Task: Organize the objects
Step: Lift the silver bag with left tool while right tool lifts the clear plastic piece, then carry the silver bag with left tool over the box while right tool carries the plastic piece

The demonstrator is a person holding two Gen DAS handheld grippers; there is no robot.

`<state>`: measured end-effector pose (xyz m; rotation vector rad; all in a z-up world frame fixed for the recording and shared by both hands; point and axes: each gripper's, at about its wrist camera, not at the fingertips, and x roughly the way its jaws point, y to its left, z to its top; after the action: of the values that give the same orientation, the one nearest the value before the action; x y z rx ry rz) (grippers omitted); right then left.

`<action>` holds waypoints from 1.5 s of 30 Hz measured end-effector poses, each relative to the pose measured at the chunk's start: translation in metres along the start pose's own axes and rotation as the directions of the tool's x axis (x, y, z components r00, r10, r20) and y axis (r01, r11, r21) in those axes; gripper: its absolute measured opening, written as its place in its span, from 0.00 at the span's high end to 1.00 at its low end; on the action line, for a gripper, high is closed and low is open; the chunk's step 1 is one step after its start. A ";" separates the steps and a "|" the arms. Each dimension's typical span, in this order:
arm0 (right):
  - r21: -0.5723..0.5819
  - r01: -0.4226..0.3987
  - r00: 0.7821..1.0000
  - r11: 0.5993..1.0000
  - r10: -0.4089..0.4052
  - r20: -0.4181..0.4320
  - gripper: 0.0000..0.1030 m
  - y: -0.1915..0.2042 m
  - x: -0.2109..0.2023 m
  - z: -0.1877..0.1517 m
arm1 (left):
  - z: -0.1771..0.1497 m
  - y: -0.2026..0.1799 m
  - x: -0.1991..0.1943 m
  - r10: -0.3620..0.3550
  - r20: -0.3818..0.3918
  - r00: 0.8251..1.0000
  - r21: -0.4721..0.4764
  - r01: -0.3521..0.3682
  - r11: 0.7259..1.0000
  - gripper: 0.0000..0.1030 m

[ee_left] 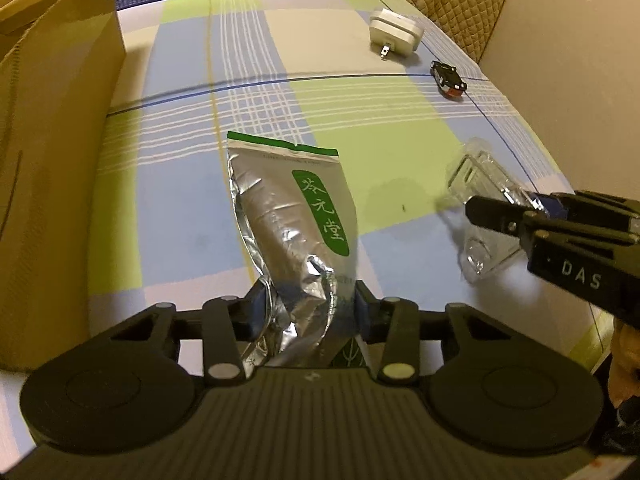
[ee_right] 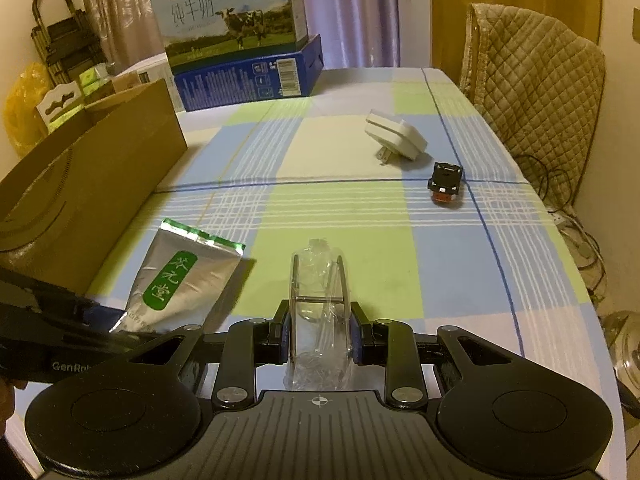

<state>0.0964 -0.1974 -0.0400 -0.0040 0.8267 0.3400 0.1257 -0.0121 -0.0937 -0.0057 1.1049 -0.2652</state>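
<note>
Beside the cardboard box (ee_left: 60, 160), the left gripper (ee_left: 306, 312) clamps the light, crinkly, slippery foil pouch (ee_left: 288, 216) at its bottom edge, while the right gripper (ee_right: 320, 336) clamps the stiff, probably fragile clear plastic case (ee_right: 318, 300) across its flat sides.

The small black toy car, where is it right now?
In both wrist views the small black toy car sits on the checked tablecloth far right, just beyond the white plug adapter.

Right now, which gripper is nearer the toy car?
Right. The right gripper, shut on the clear plastic package, sits mid-table below the toy car. The left gripper holds the foil pouch farther left, near the cardboard box.
</note>
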 end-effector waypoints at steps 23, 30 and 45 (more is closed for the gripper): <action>0.010 0.020 0.996 1.000 -0.020 0.082 0.76 0.041 -0.094 -0.007 | -0.025 -0.024 -0.112 -0.023 0.149 0.989 0.041 0.017 0.999 0.64; -0.018 0.019 0.994 1.000 -0.017 0.109 0.76 0.057 -0.113 -0.004 | -0.035 -0.023 -0.140 -0.018 0.191 0.981 0.044 0.010 0.999 0.64; -0.053 -0.022 0.993 0.998 0.028 0.111 0.76 0.086 -0.125 -0.004 | -0.056 -0.010 -0.179 0.000 0.238 0.971 0.038 -0.009 0.999 0.64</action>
<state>-0.0107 -0.1538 0.0583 -0.0229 0.7073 0.3823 -0.0011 0.0233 0.0407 -0.0007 0.8609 -0.2741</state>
